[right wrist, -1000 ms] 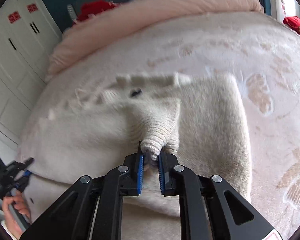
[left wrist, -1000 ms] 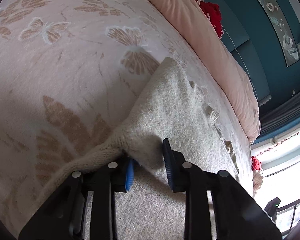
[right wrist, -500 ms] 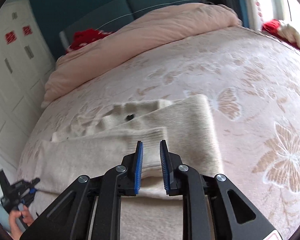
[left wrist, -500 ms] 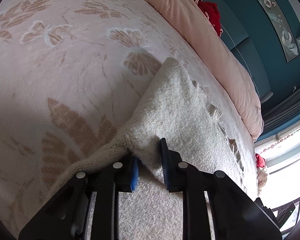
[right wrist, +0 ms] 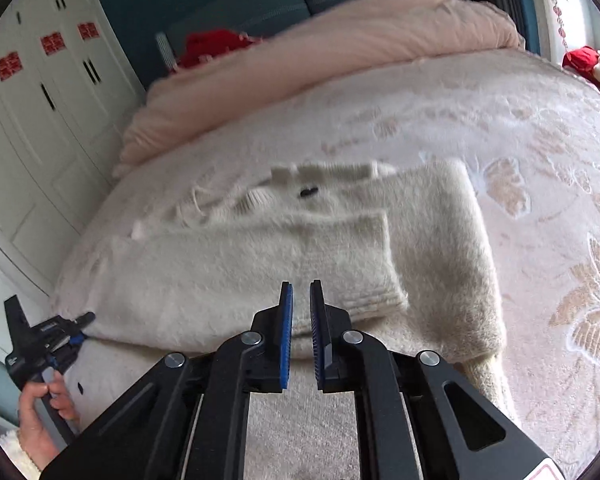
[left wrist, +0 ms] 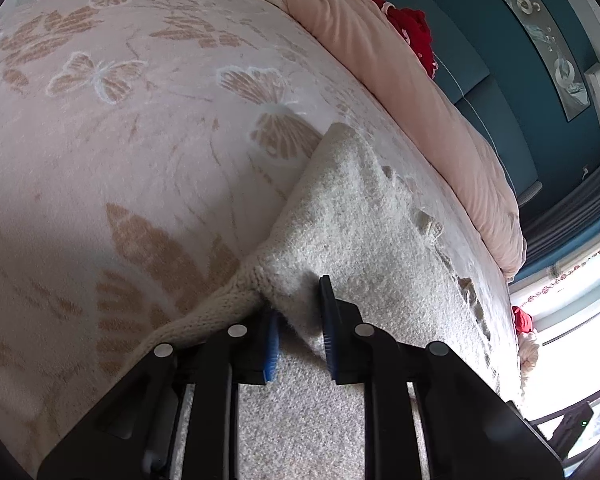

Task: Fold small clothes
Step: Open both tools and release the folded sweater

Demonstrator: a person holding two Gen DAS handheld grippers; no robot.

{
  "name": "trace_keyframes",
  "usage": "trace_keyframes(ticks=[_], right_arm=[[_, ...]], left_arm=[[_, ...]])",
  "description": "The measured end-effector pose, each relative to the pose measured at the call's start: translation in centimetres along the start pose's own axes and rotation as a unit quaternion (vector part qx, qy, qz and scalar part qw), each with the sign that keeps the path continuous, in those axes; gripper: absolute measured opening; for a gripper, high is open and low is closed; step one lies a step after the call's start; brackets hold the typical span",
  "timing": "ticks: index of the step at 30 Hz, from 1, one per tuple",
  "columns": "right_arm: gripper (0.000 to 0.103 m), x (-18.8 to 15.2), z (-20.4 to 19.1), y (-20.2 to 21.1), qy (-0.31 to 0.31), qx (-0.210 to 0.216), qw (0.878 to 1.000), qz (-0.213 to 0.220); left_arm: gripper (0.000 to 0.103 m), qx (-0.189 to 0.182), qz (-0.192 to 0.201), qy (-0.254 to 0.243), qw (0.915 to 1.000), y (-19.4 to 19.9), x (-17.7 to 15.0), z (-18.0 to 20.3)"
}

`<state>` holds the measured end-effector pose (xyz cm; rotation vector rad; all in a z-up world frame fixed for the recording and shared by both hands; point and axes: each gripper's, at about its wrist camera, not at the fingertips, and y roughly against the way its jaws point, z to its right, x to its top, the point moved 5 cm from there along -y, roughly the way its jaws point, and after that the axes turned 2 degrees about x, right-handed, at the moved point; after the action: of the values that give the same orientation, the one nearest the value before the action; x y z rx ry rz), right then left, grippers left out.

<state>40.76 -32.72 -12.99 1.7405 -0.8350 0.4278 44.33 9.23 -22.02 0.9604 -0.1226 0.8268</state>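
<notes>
Fuzzy cream knitted sweater [right wrist: 260,264] lies on your pink butterfly blanket [right wrist: 540,200]. Your left gripper [left wrist: 298,320], tipped down, pinches its folded edge. Your right gripper [right wrist: 300,308] hovers above it, empty, jaws closing.

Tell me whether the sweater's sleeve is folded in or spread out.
Folded in. The sleeve lies across the sweater body, cuff on top of it, not out on the bedspread.

One cream sweater [right wrist: 260,264], one folded sleeve [right wrist: 364,248] on top, one dark button [right wrist: 308,192]. Two grippers: left gripper [left wrist: 300,320], right gripper [right wrist: 300,320]. One hand [right wrist: 40,416]. One pink duvet [right wrist: 320,60]. Three red wardrobe stickers [right wrist: 52,43].
</notes>
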Motion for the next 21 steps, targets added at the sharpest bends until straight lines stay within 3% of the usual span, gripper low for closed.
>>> trace_keyframes(ticks=[1,2,4,5,6,8,9,10,11,12,17,21], right_arm=[[0.008,-0.7,1.0,-1.3,0.003,-0.027,0.999,-0.029],[0.002,-1.8,2.6,-3.2,-0.009,-0.044,0.996,-0.072],[0.001,-1.5,3.4,-2.2,-0.041,-0.011,0.997,-0.058],[0.004,-1.2,3.5,-1.2,-0.051,-0.018,0.997,-0.056],[0.014,-0.9,3.4,0.3,-0.055,-0.019,0.997,-0.046],[0.015,-0.9,3.0,3.6,-0.047,-0.01,0.999,-0.025],[0.021,-1.5,2.9,5.8,-0.032,-0.021,0.999,-0.019],[0.027,-2.4,3.0,7.5,-0.02,-0.032,0.999,-0.017],[0.043,-3.4,3.3,9.0,-0.011,-0.042,0.999,-0.019],[0.053,-4.7,3.5,10.6,-0.002,-0.052,0.998,-0.025],[0.06,-13.2,5.2,17.1,-0.001,-0.081,0.993,-0.088],[0.064,-19.2,5.6,19.9,-0.052,-0.043,0.99,-0.123]], left_arm=[[0.018,0.0,0.001,-0.003,1.0,0.0,-0.1,0.0],[0.018,0.001,0.001,-0.004,1.0,0.0,-0.1,0.1],[0.018,-0.001,-0.007,-0.002,1.0,0.2,-0.1,0.1],[0.018,-0.004,-0.013,0.003,0.9999,0.5,0.0,0.1],[0.018,-0.006,-0.017,0.005,0.9998,1.0,0.0,0.0],[0.021,-0.011,-0.027,-0.002,0.9996,2.8,-0.3,-0.2],[0.025,-0.008,-0.028,-0.012,0.9995,4.0,-0.6,-0.4],[0.037,-0.001,-0.031,-0.026,0.9992,5.2,-1.0,-0.6],[0.048,0.01,-0.035,-0.046,0.9983,6.9,-1.7,-1.1],[0.052,0.017,-0.037,-0.059,0.9974,8.3,-2.4,-1.6],[0.074,0.036,-0.066,-0.091,0.993,15.5,-7.5,-5.6],[0.081,0.026,-0.1,-0.071,0.9922,18.1,-11.4,-7.8]])
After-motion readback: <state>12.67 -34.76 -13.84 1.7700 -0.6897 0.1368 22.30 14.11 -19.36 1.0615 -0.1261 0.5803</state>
